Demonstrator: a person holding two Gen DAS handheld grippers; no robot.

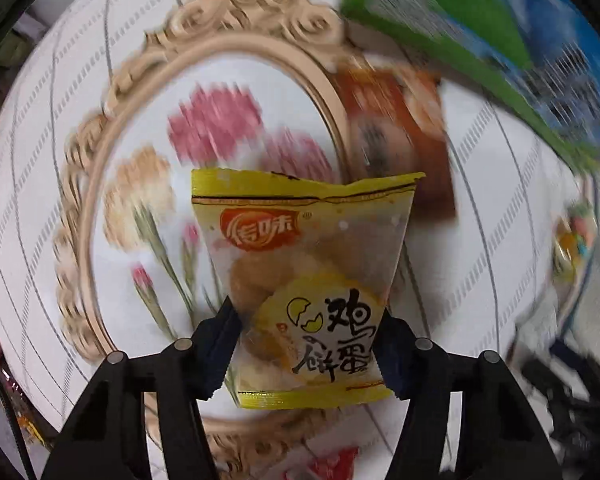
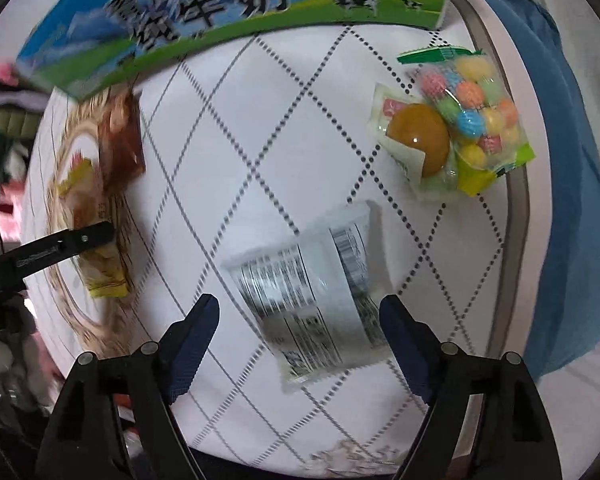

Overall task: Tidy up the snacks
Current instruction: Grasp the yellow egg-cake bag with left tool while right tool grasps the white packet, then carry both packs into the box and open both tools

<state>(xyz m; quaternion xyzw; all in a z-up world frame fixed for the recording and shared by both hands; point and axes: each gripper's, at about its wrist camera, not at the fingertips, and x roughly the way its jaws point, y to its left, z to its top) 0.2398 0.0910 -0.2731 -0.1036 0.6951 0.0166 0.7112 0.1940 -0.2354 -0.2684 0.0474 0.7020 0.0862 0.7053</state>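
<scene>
Oval flowered tray (image 1: 112, 96) directly beneath left gripper (image 1: 308, 340), no snack lying in it – brown packet (image 1: 400, 136) just past its far rim. Yellow egg-biscuit packet (image 1: 312, 280) pinched between the narrowed pads, long axis running away from the claw. Right gripper (image 2: 300, 336) half-open, empty – white barcode packet (image 2: 312, 288) between its fingers, lying diagonal, unpressed. Candy bags (image 2: 460, 124) beyond, far right.

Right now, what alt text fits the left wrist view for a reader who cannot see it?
The left gripper is shut on a yellow egg-biscuit packet, held above an oval floral tray with an ornate beige rim. A brown snack packet lies across the tray's far edge, beside a green-and-blue milk carton.
</scene>
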